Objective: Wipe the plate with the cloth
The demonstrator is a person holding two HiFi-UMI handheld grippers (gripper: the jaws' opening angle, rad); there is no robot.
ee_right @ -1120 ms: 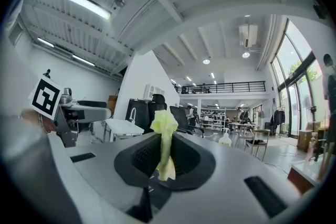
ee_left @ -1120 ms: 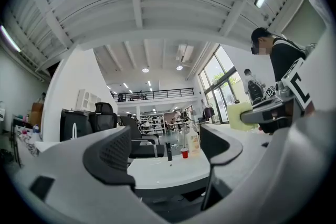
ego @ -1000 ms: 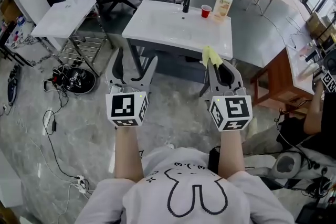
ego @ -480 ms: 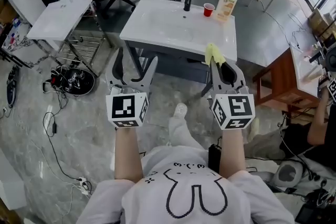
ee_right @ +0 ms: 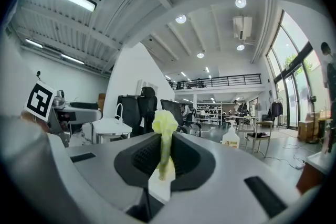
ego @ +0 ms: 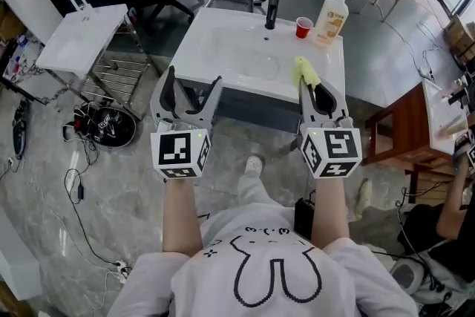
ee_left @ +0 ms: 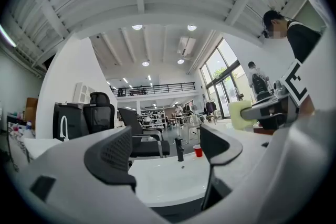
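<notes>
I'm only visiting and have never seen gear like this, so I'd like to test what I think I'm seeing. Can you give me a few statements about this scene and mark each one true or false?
1. The right hand-held gripper is shut on a yellow cloth. True.
2. The left hand-held gripper is clamped on a red cup. False: its jaws stand apart with nothing between them, and the red cup stands on the white sink unit.
3. A soap bottle stands next to the red cup. True.
4. The yellow cloth lies in the basin. False: it is pinched in the right hand-held gripper and sticks up out of its jaws.
</notes>
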